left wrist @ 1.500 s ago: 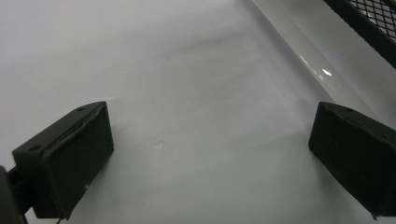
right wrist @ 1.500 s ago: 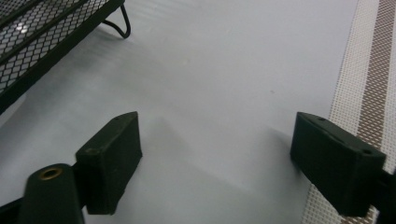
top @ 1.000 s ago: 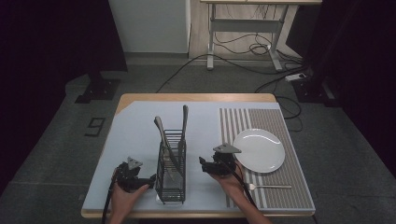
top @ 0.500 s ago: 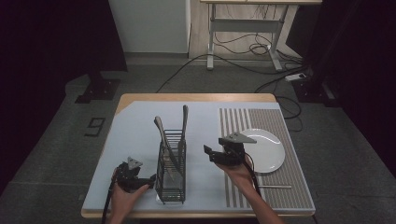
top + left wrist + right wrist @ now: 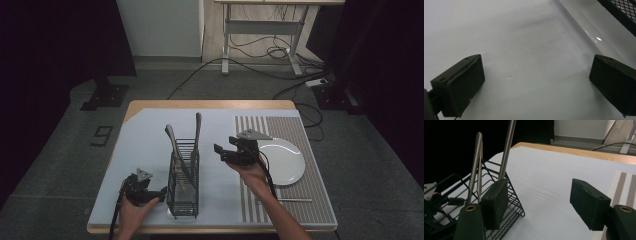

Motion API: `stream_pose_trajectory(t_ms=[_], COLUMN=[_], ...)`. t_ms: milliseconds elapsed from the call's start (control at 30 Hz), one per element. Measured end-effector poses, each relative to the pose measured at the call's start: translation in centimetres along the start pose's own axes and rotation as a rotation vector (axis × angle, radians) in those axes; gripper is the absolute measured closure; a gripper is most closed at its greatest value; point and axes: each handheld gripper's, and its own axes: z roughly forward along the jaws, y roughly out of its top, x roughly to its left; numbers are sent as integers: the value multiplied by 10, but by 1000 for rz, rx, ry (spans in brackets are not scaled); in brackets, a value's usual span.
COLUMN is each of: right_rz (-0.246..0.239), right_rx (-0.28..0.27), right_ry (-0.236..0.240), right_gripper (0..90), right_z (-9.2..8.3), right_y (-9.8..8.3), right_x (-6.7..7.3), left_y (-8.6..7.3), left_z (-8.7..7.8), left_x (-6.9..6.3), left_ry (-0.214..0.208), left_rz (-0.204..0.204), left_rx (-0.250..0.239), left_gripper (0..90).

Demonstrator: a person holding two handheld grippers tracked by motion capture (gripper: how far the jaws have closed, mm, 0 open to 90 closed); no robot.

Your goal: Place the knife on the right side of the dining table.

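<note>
Right claw [image 5: 223, 152] hangs in the air beside the wire rack [image 5: 183, 185], pads apart, nothing between them; they have just been closing a little. It points toward the two handles. Left claw [image 5: 159, 192] rests low on the counter [image 5: 150, 135] at the rack's near left corner, pads wide apart, holding nothing.

Progress: two utensils stand in the rack, one long straight handle [image 5: 507, 147] and one with a rounded end [image 5: 477, 157], both leaning. One more thin piece [image 5: 292, 200] lies on the striped mat [image 5: 320, 200], near the front edge; fork or knife, too small for you to tell. The plate [image 5: 287, 160] is bare. So your job looks part done, with that last piece probably left to carry over.

Materials: rack is black wire with fine mesh at the base, tall and narrow. Handles are brushed metal, smooth. Plate is white, round, glossy. Mat is ribbed in grey and cream stripes. Counter cover is pale and matte, over a wooden top.
</note>
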Motion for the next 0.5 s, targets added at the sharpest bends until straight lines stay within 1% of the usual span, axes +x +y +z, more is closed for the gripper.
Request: stream_pose_trajectory(t_ms=[100, 400, 500], right_rz=[14, 11, 11], right_rx=[-2, 4, 2], right_ry=[14, 20, 25], right_gripper=[320, 336, 356], right_z=[3, 10, 12], right_y=[6, 14, 17], right_x=[0, 2, 3], left_y=[0, 0, 0], left_z=[0, 0, 0], left_x=[0, 0, 0], left_ry=[0, 0, 0], left_rz=[0, 2, 2], left_rx=[0, 2, 2], left_gripper=[0, 0, 0])
